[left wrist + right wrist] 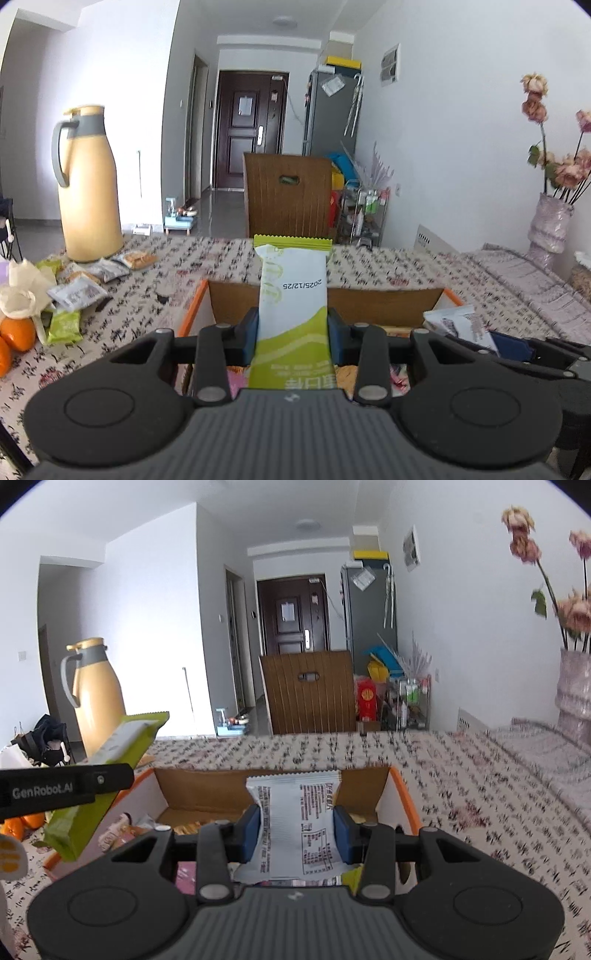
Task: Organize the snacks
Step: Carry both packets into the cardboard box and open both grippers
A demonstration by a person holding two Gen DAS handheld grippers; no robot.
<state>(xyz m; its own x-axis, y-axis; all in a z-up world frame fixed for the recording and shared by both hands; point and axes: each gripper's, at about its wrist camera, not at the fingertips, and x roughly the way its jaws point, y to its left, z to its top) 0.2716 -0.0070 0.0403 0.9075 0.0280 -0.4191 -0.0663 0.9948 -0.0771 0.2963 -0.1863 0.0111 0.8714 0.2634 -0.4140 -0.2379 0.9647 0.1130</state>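
Delivery step, by my reading. Left wrist view: left gripper (292,334) clamps a green-and-white snack packet (291,302) above the orange-edged cardboard box (192,314). Right wrist view: right gripper (299,834) pinches a white printed snack packet (297,823) over that box. Next, lower and release each packet inside.

Left claw (292,332) clamped shut, right claw (300,832) likewise gripping, both tilted slightly downward, side by side
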